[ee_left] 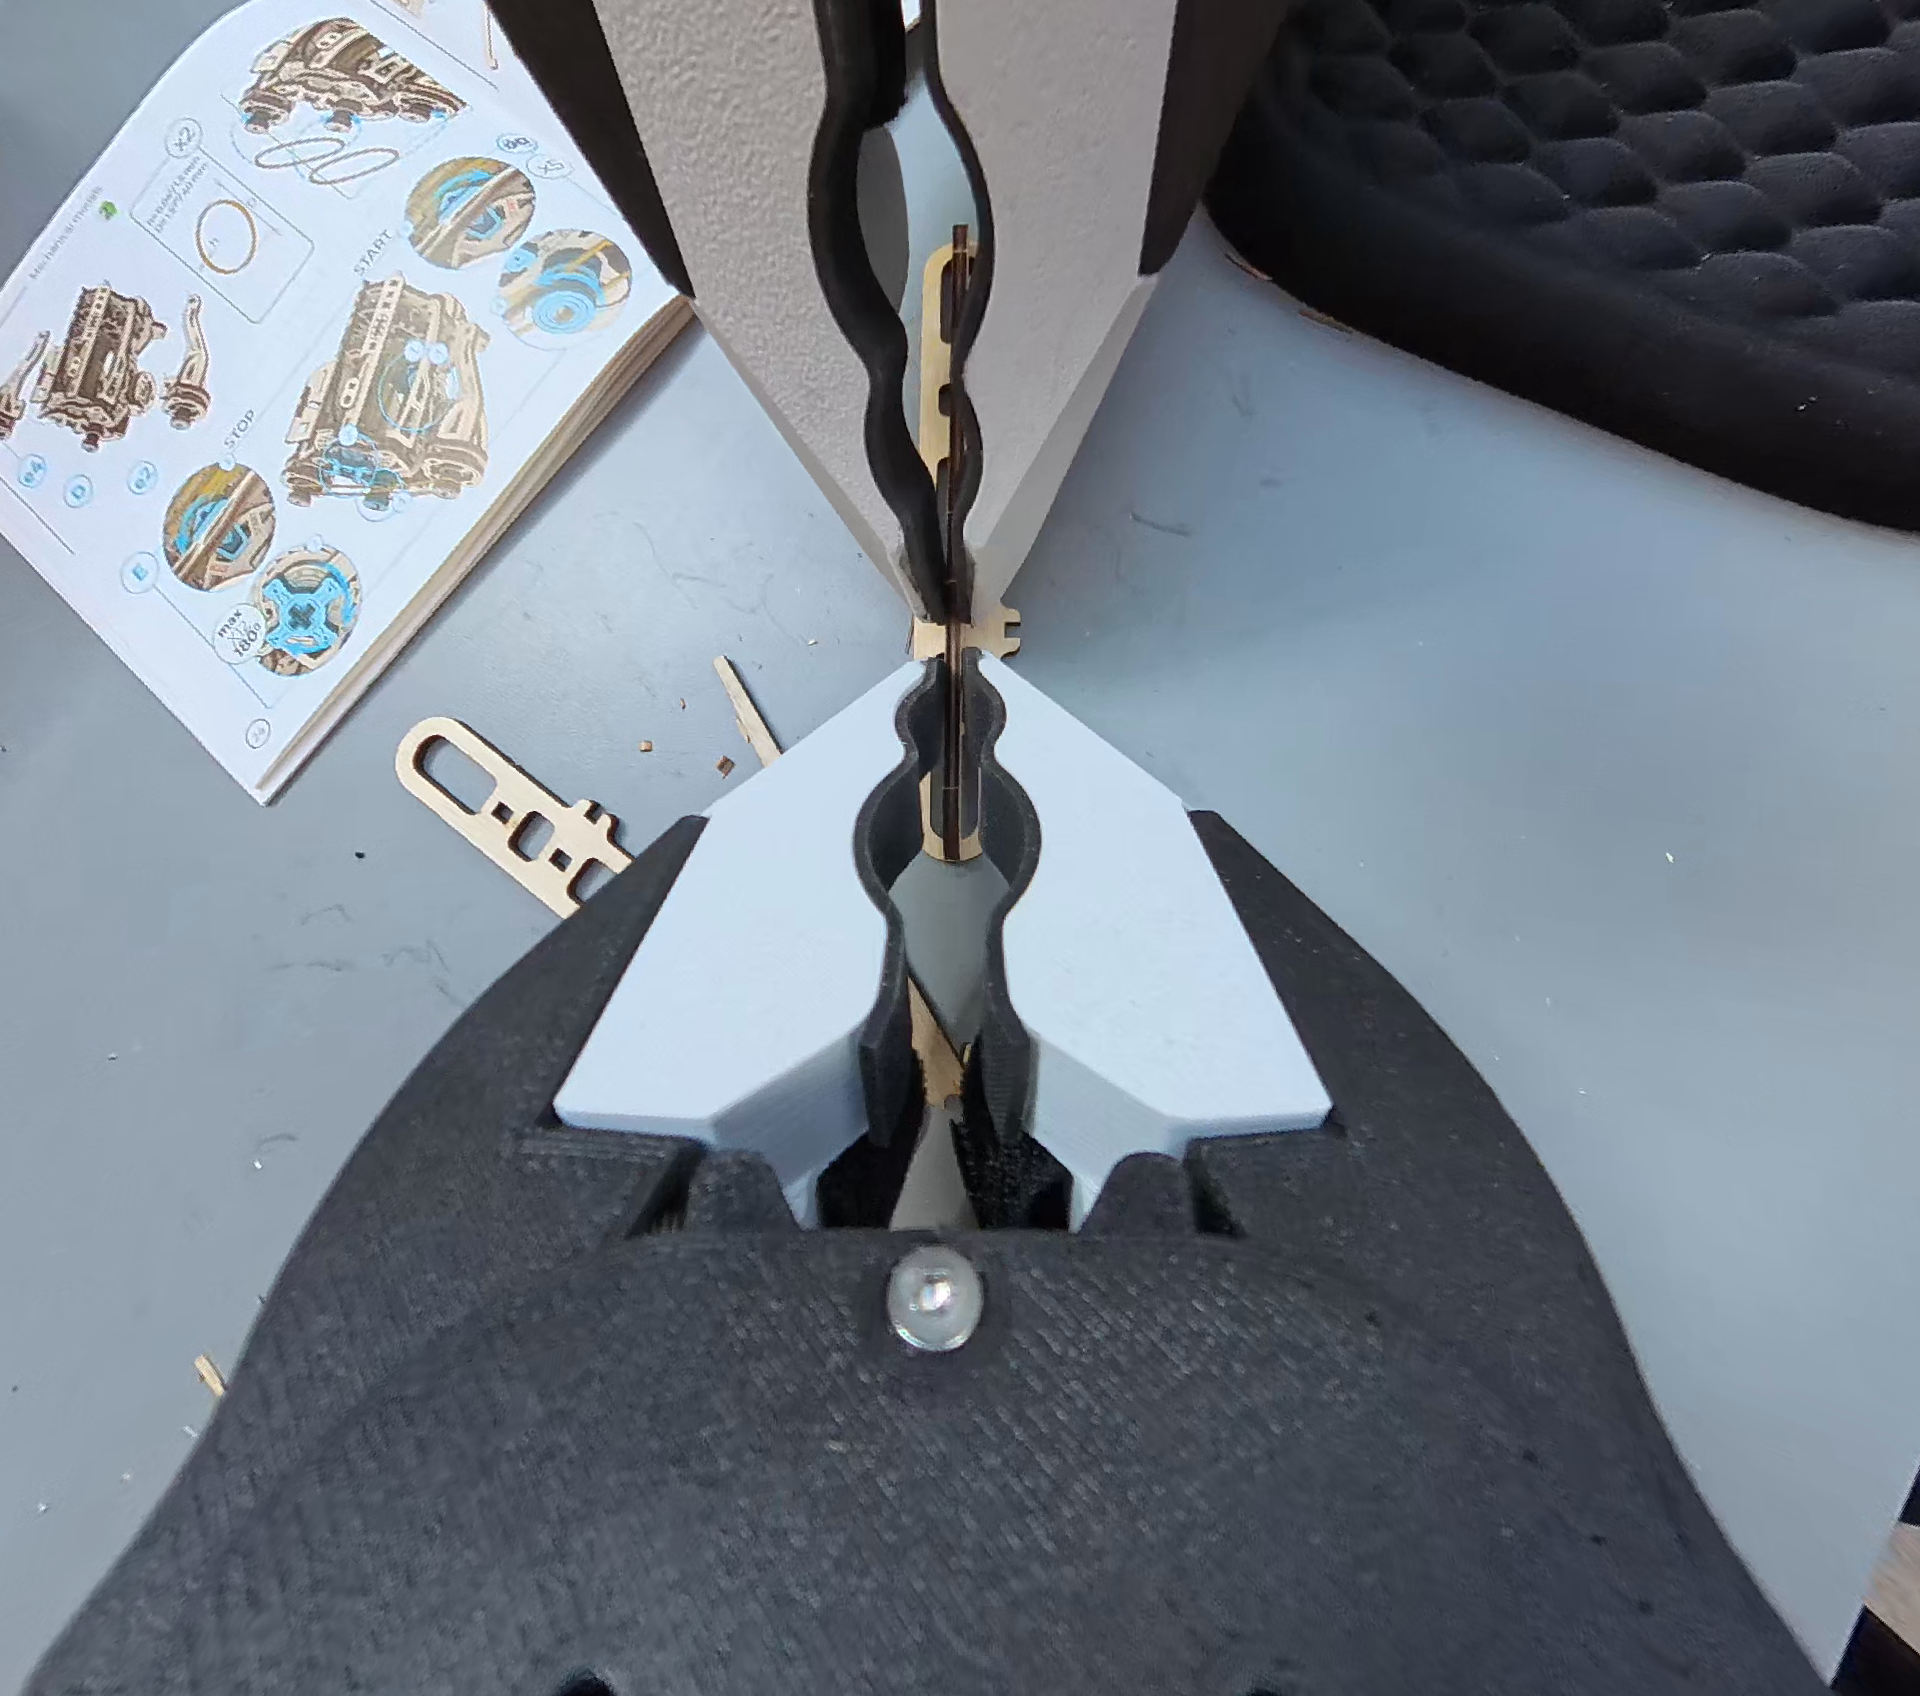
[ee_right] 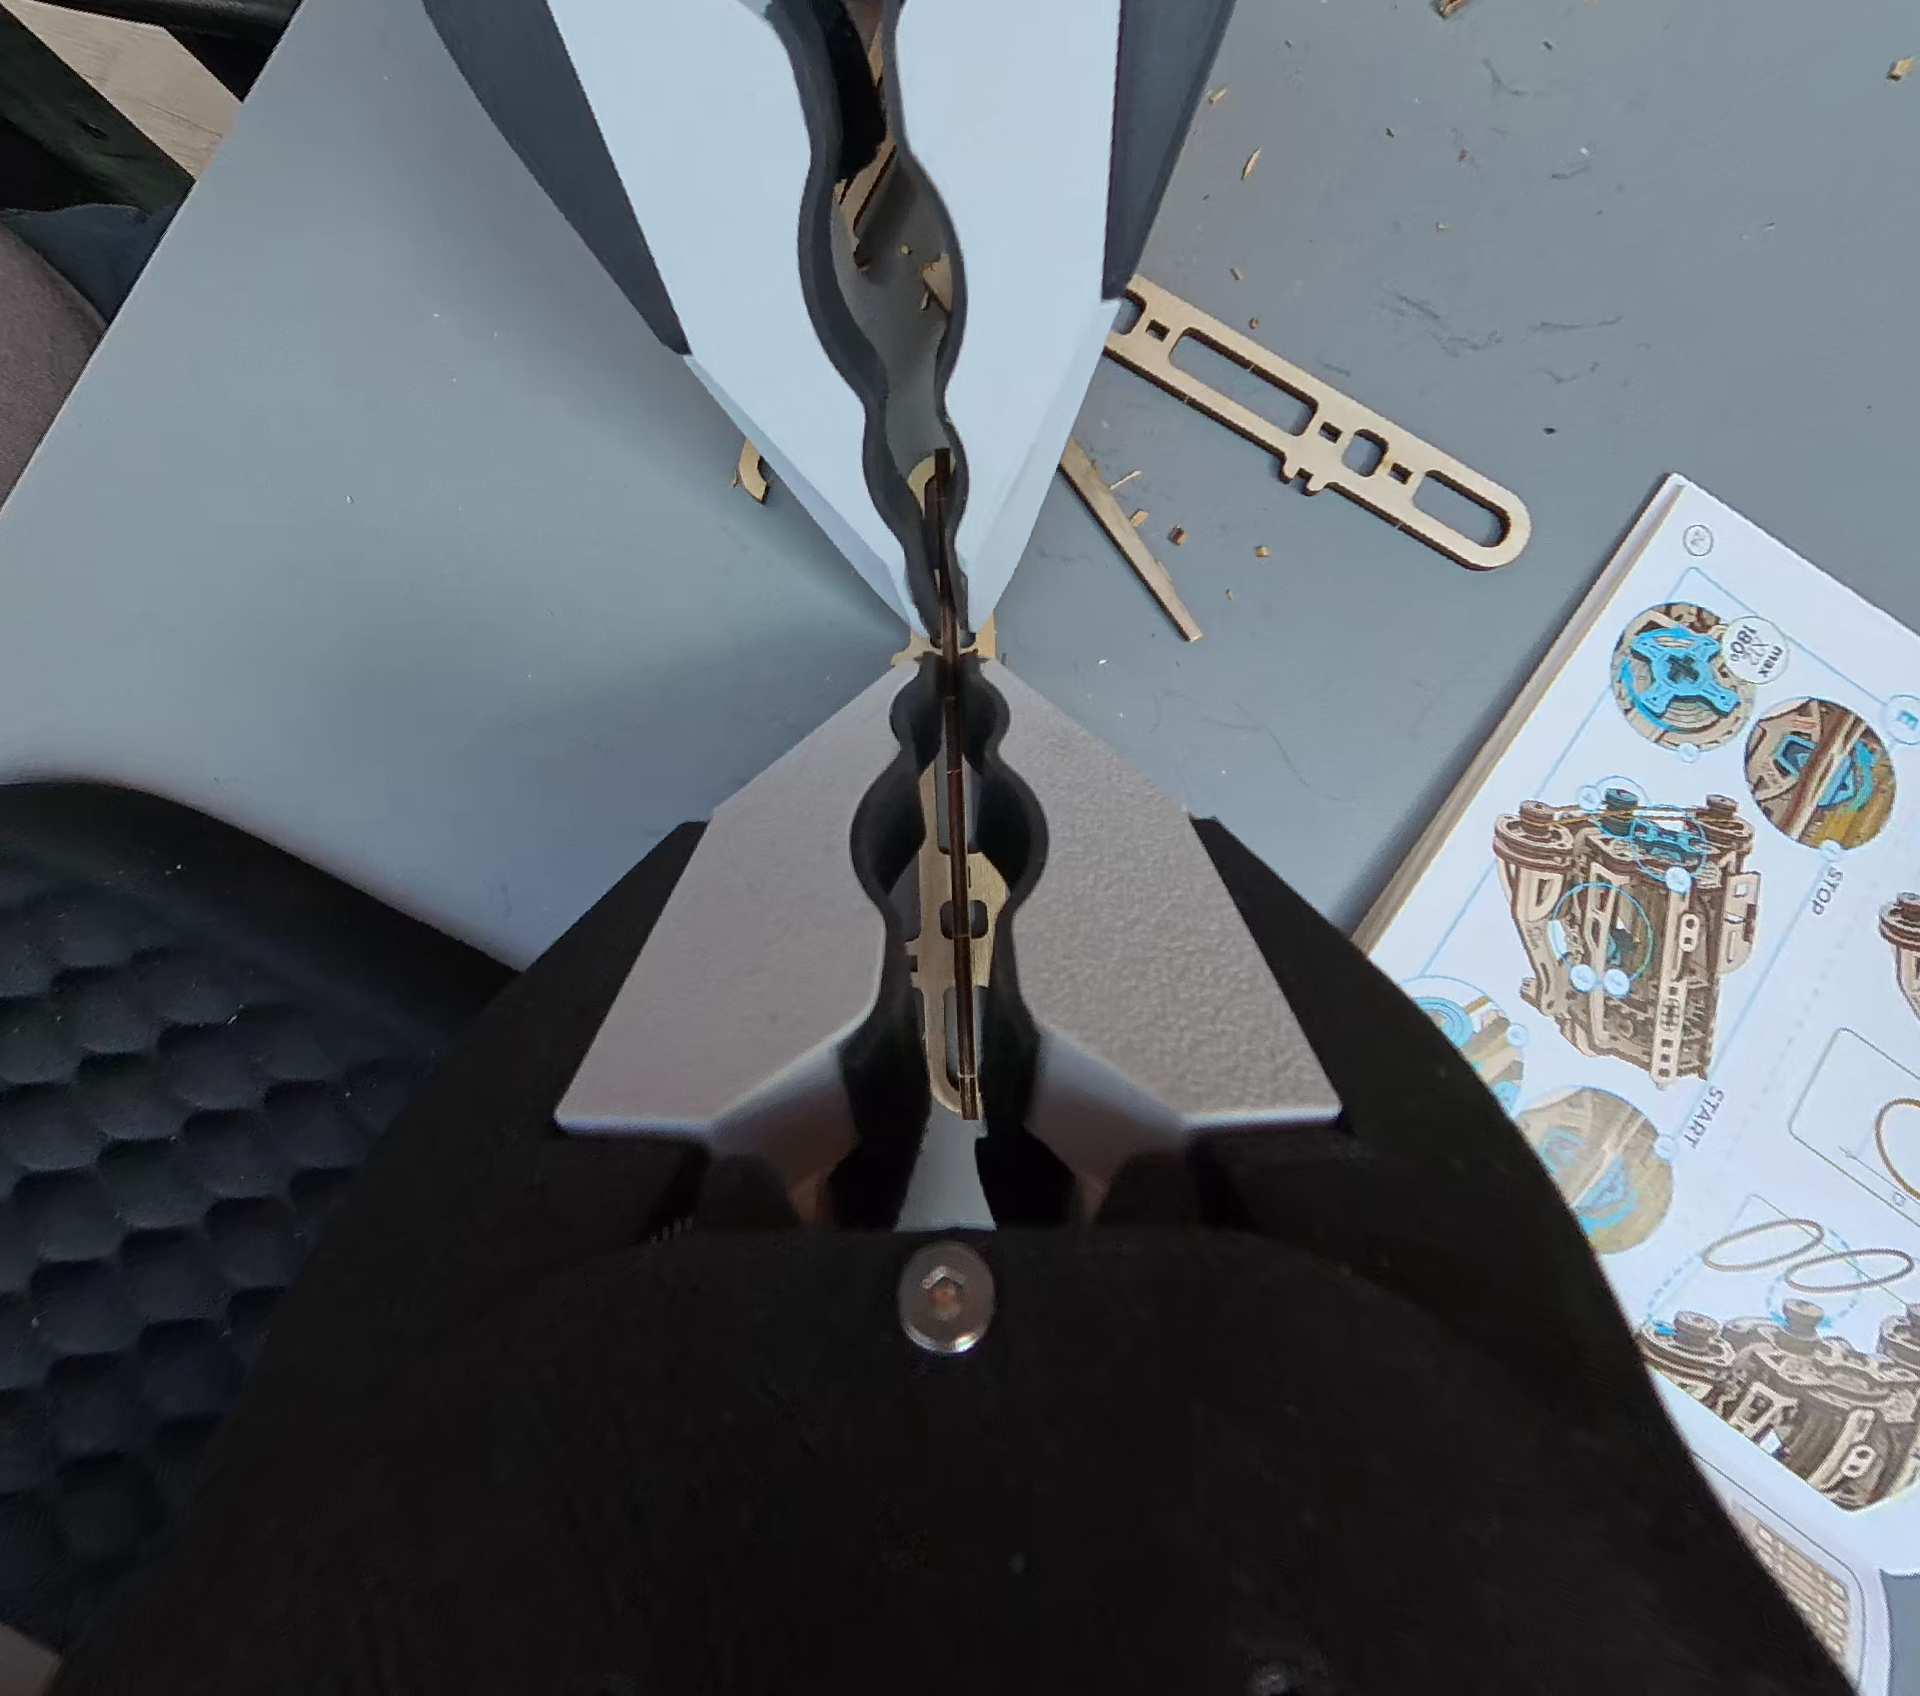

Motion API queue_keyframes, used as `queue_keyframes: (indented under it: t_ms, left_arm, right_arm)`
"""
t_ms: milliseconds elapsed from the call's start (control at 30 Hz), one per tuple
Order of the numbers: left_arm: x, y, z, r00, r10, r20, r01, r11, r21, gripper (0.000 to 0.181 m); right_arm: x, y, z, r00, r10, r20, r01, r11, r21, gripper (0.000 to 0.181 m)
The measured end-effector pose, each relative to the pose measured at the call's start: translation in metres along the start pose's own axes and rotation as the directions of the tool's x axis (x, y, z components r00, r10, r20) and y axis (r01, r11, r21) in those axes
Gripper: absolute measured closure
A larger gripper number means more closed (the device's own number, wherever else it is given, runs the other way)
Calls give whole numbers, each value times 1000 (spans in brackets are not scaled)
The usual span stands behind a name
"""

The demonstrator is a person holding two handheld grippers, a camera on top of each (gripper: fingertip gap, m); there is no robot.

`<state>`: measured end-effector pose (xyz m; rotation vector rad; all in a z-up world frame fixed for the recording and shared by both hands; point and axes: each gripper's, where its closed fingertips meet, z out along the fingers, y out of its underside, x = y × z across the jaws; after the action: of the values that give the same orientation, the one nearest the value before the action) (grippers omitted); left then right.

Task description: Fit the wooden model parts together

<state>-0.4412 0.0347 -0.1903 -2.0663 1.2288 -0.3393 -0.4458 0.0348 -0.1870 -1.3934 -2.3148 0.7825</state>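
Note:
A thin slotted wooden strip (ee_left: 954,773) stands on edge between the two grippers, which meet tip to tip above the grey table (ee_left: 1455,711). My left gripper (ee_left: 951,682), with pale blue fingers, is shut on its near end. My right gripper (ee_left: 941,588) is shut on its far end. Small side tabs (ee_left: 1000,632) of the strip stick out where the tips meet. In the right wrist view the right gripper (ee_right: 948,690) clamps the strip (ee_right: 951,940) and the left gripper (ee_right: 940,599) comes from above. I cannot tell whether it is one layer or two.
A second slotted wooden strip (ee_left: 509,815) (ee_right: 1320,431) lies flat on the table. An open instruction booklet (ee_left: 312,399) (ee_right: 1662,1075) lies beside it. A black honeycomb cushion (ee_left: 1610,140) (ee_right: 156,1075) sits at the table's side. A thin wood sliver (ee_right: 1132,545) and chips lie scattered. Only a small space, under 4 cm, lies between the two pairs of fingers. The thin wood sliver (ee_right: 1132,545) is about 4 cm from both grippers' fingertips.

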Motion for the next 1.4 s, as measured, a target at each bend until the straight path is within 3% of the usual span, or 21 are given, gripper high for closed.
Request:
queue_keyframes:
  t_ms: [333,567,1033,1333,1400]
  left_arm:
    - [1,1,0,999,28,36,-27,999,-30,181]
    - [0,1,1,1000,-23,-15,23,1000,-3,181]
    - [1,2,1,1000,6,14,-5,1000,-23,180]
    - [0,2,1,1000,-11,-20,11,1000,-29,181]
    - [1,3,-1,999,-13,-39,11,999,-45,181]
  right_arm:
    - [-2,2,1,997,-64,-46,61,996,-61,181]
    - [-1,2,1,999,-38,-19,36,996,-84,181]
    - [-2,3,2,995,-76,-60,71,994,-81,181]
    - [1,-1,-1,998,-22,-63,26,997,72,180]
    - [6,-5,-14,993,-5,-118,24,988,154,168]
